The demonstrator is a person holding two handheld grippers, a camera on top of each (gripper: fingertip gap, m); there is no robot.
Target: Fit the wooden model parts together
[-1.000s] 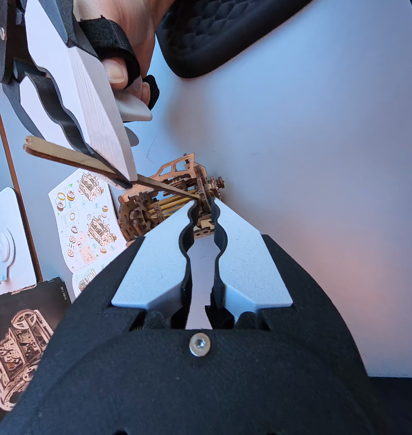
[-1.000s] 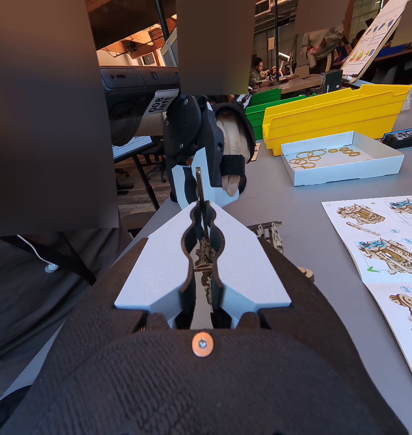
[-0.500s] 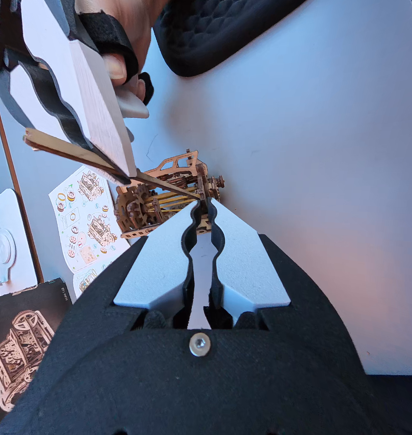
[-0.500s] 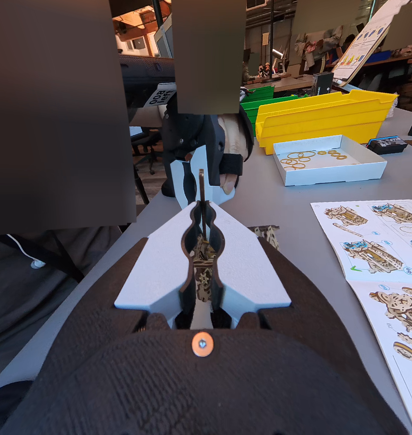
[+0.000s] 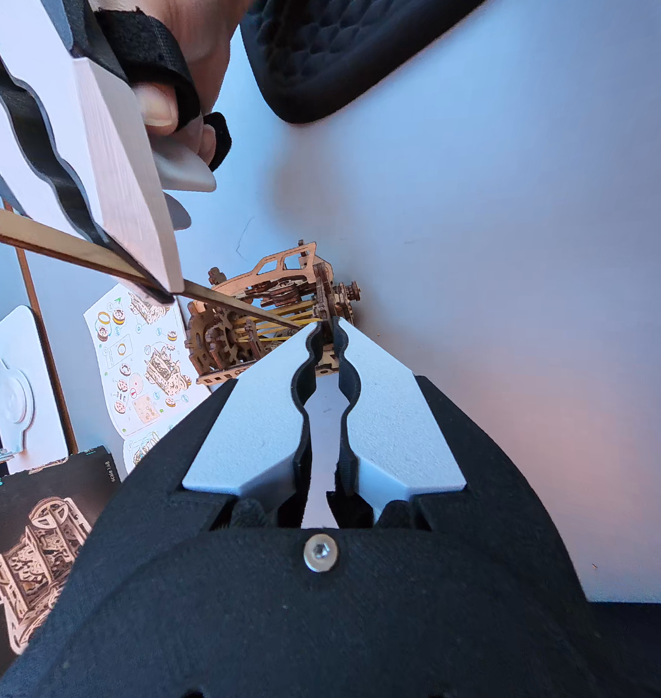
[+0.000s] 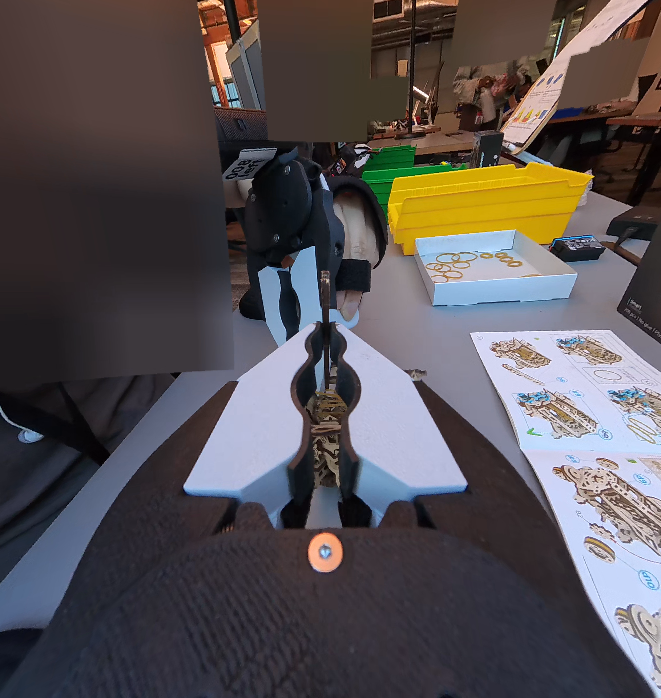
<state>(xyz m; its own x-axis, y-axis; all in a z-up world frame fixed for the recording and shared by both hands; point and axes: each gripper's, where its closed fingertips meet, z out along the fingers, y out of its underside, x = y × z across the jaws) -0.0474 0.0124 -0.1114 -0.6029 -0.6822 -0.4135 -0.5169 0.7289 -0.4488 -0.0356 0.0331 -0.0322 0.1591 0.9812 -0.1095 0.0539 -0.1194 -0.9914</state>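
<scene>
Poking a thin wooden stick point(image 5: 76, 251) into the half-built wooden car model point(image 5: 268, 321) on the table point(image 5: 510, 226), looks like the insertion step. Right gripper point(image 5: 162, 294) is pinching the stick, tip down among the yellow rubber bands point(image 5: 279, 321). Left gripper point(image 5: 327, 328) is clamped on the model's upright plate, steadying it. Next move probably needs a careful push without snagging those bands.
</scene>
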